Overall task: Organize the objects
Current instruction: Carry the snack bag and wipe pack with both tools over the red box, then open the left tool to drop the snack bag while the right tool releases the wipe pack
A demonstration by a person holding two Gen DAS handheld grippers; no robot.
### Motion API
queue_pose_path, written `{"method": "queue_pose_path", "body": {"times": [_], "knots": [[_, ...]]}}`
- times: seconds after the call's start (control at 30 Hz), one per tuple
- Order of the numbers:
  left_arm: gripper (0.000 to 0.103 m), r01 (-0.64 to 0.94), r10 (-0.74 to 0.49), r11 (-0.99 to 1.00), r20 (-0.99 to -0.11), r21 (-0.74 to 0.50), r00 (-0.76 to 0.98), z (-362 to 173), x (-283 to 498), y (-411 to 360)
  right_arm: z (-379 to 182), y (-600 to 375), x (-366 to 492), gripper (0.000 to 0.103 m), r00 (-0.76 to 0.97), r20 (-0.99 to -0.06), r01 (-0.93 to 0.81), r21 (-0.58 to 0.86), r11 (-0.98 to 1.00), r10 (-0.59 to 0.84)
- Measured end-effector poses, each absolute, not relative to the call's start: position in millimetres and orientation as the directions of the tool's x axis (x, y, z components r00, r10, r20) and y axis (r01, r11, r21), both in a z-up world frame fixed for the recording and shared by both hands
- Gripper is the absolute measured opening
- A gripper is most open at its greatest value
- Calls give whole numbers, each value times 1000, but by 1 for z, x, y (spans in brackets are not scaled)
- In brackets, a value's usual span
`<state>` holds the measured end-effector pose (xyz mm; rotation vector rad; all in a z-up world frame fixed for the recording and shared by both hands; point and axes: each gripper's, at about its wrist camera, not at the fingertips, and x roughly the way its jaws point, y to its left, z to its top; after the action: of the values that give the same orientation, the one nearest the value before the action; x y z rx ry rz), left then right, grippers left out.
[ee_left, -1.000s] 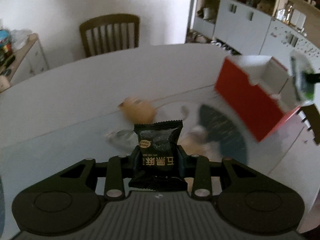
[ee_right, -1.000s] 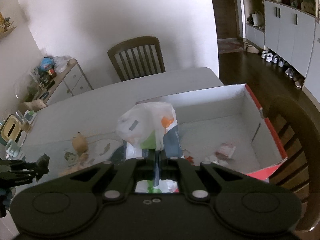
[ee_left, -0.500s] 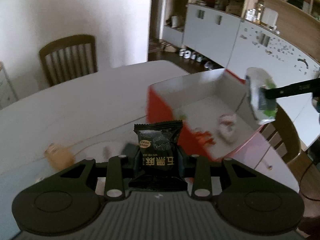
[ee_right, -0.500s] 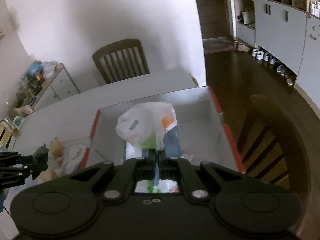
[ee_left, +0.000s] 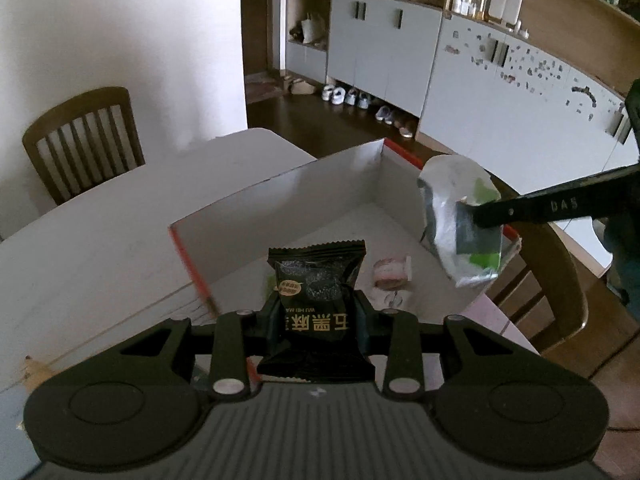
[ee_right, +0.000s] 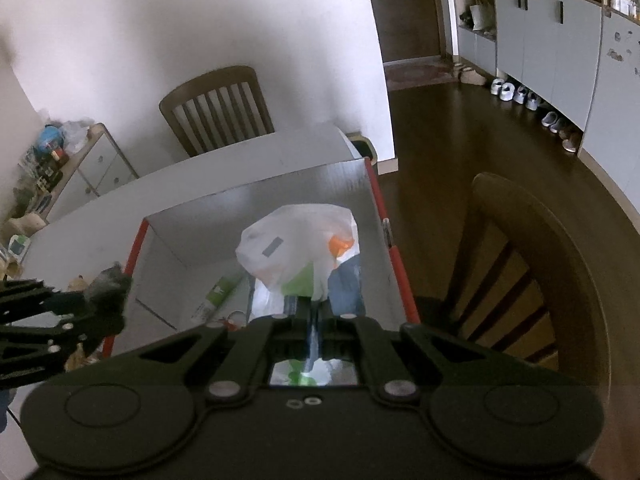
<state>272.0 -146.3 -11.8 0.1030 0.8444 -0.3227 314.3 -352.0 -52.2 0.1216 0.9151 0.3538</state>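
Observation:
My left gripper [ee_left: 317,312] is shut on a black snack packet [ee_left: 316,284] with gold lettering, held above the near end of the open box [ee_left: 280,196], which is white inside and red outside. My right gripper [ee_right: 311,312] is shut on a white plastic pouch [ee_right: 298,240] with green and orange print, hanging over the box [ee_right: 256,208]. That pouch [ee_left: 460,220] and the right gripper's fingers [ee_left: 532,210] show at the right of the left wrist view. In the box lie a pink-wrapped item [ee_left: 392,274] and a green-and-white tube [ee_right: 218,296].
The box stands on a white table [ee_left: 100,220]. One wooden chair [ee_left: 80,136] is at the far side, another [ee_right: 532,264] close to the box's right. A low cabinet [ee_right: 80,168] with clutter stands at the left wall. Grey cupboards and shoes line the far wall.
Both grippers have swung right over the box, each keeping its item. The toys and loose things on the table have slid out of the left wrist view.

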Motion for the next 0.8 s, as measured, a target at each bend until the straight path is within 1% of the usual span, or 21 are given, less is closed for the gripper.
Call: {"method": "queue_pose_path", "body": {"times": [0.1,0.2,0.43,0.8], "knots": [[34,312,-230,949,-767,-41,599,-20,288,-157,-56,-348,320,3,549,-762,-253,241,937,344],[34,306,-204,952,-787,-20,582,-32,305,-166,-64,-339,326,3,540,-775,-257,219,941,328],[34,298,-160,954,-828,9,537,-59,337,-182,-83,-323,345,3,485,-824,-268,178,947,292],[34,302,-128,953,-879,20,459,-92,367,-198,-102,-314,364,3,436,-862,-261,153,953,258]]}}
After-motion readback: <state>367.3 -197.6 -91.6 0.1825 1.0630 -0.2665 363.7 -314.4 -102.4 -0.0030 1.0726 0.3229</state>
